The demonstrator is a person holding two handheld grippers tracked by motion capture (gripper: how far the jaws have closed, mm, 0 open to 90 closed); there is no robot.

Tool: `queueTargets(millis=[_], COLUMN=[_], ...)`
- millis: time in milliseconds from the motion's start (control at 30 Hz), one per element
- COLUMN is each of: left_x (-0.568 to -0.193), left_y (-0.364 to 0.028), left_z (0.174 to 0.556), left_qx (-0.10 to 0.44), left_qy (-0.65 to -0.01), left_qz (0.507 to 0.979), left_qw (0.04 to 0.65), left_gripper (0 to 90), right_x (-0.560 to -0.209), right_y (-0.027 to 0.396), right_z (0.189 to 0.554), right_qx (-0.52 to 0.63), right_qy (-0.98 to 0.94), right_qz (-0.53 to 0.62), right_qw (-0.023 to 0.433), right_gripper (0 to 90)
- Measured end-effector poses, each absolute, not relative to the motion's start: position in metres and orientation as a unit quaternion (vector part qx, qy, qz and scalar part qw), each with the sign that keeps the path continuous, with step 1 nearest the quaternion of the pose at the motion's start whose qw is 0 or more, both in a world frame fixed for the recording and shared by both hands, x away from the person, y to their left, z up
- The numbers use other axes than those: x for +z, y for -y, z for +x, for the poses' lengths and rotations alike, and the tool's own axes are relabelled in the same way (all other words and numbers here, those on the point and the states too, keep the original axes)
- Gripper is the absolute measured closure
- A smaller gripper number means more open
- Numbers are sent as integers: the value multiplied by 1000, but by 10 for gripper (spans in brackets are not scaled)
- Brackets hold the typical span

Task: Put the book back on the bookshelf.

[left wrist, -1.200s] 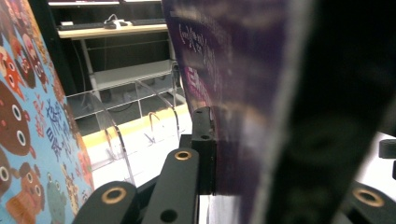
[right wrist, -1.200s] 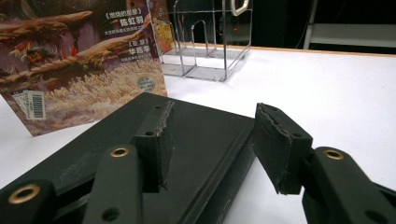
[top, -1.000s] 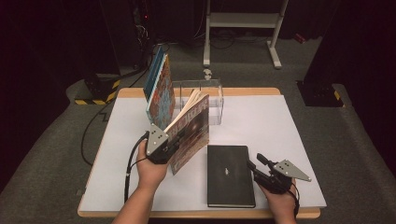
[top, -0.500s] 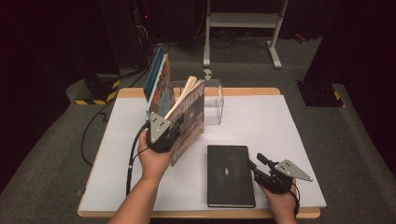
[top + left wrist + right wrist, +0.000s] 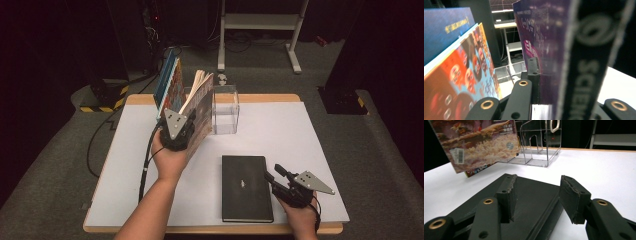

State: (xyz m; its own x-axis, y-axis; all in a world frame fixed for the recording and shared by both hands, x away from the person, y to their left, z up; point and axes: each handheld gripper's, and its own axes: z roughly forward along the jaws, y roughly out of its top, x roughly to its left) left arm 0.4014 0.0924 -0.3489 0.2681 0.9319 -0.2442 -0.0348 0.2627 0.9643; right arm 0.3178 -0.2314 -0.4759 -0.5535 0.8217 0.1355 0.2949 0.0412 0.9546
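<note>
My left gripper [image 5: 189, 129] is shut on the lower edge of a thick book [image 5: 201, 107] with a purple cover and a black spine [image 5: 586, 75]. It holds the book tilted in the air, just left of a clear acrylic rack [image 5: 226, 107]. A colourful book [image 5: 172, 87] and a blue book [image 5: 162, 77] stand upright at the rack's left. A black book [image 5: 245, 187] lies flat near the table's front edge. My right gripper [image 5: 272, 172] is open and low over that book's right edge, one finger [image 5: 509, 195] above the cover, the other [image 5: 574, 200] past the edge.
The white table top [image 5: 280, 130] stretches right of the rack. Behind the table a white metal stand [image 5: 260, 22] is on the grey floor. A black and yellow striped block [image 5: 107, 92] lies on the floor at the left.
My left gripper has lifted the purple book and carried it farther from me, toward the rack and the standing books, and the book is more upright. The right gripper has stayed in place.
</note>
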Motion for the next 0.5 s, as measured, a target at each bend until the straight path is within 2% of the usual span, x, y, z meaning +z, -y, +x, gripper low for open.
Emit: queueTargets(millis=[500], left_x=[-349], left_y=[-75], left_z=[456], left_qx=[410], left_qy=[-492], left_qz=[468], left_qw=[608], left_gripper=[836], right_x=[-475], right_y=[233], right_z=[317], right_qx=[563], right_qy=[-679], right_qz=[408], right_qw=[235], right_gripper=[484])
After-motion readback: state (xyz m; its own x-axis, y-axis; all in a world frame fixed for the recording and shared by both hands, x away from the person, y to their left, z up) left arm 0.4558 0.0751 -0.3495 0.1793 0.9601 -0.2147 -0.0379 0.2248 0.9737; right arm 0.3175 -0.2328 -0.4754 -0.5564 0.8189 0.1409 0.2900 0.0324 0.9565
